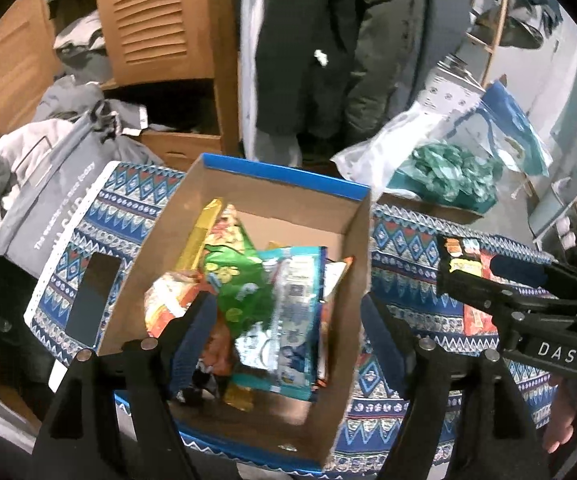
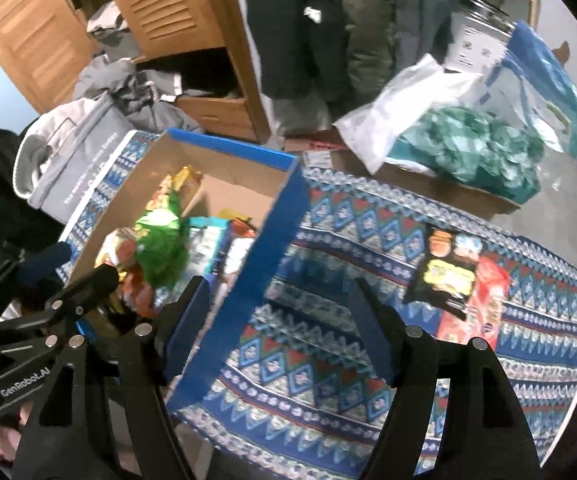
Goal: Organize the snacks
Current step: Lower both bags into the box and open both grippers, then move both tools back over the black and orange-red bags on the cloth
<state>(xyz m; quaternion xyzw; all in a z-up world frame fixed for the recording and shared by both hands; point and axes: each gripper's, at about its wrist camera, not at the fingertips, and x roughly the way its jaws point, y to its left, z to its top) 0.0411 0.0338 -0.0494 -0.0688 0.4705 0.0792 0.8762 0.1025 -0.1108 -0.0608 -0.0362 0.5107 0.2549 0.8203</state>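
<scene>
Both the left gripper and right gripper are hanging apart, empty (packets gathered in the box for tidiness), the black packet waiting outside

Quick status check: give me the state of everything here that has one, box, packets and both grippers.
Cardboard box: open-topped, partly filled with snack packets.
Green packet: inside the box, lying on other packets.
Black snack packet: outside the box, flat on the patterned cloth.
Red packet: outside the box, beside the black one.
Left gripper: open, empty, over the box.
Right gripper: open, empty.
</scene>
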